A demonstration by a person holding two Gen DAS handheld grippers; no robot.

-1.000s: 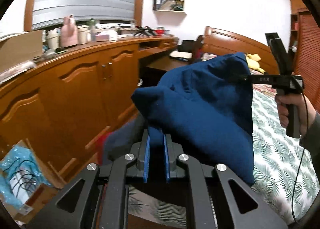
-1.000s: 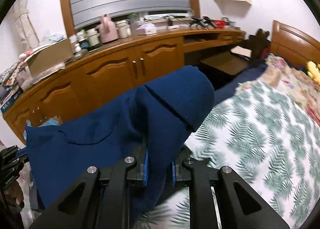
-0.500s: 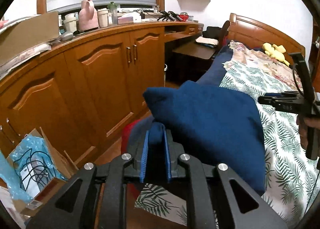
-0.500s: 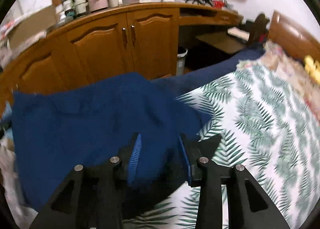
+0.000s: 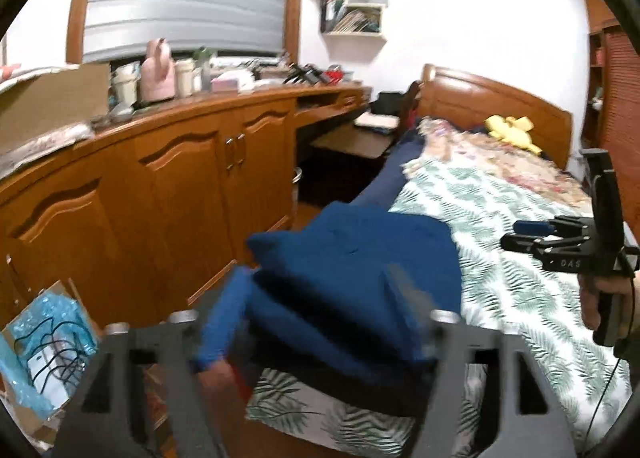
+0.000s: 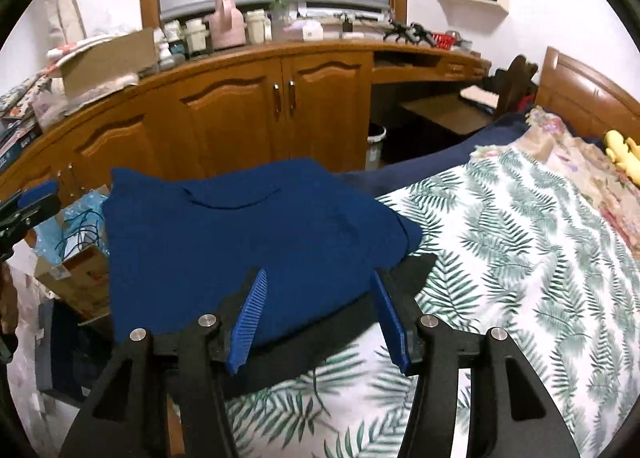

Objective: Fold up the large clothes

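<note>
Left wrist view: the left gripper [image 5: 316,322] is spread wide and holds nothing. The blue sweater [image 5: 360,262] lies folded on the leaf-print bedspread [image 5: 500,298].

Right wrist view: the right gripper [image 6: 320,318] is wide apart too, empty. This fold looks done; next, I think, pinch an edge for another fold.

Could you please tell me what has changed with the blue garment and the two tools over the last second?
Both tools let go. The right tool, shut on the dark blue knitted garment a second ago, opened first; the left tool now stands open too, though blurred. The garment came down from mid-air and lies folded at the edge of the fern-print bedspread. The wooden cabinets and the bed are unchanged.
</note>
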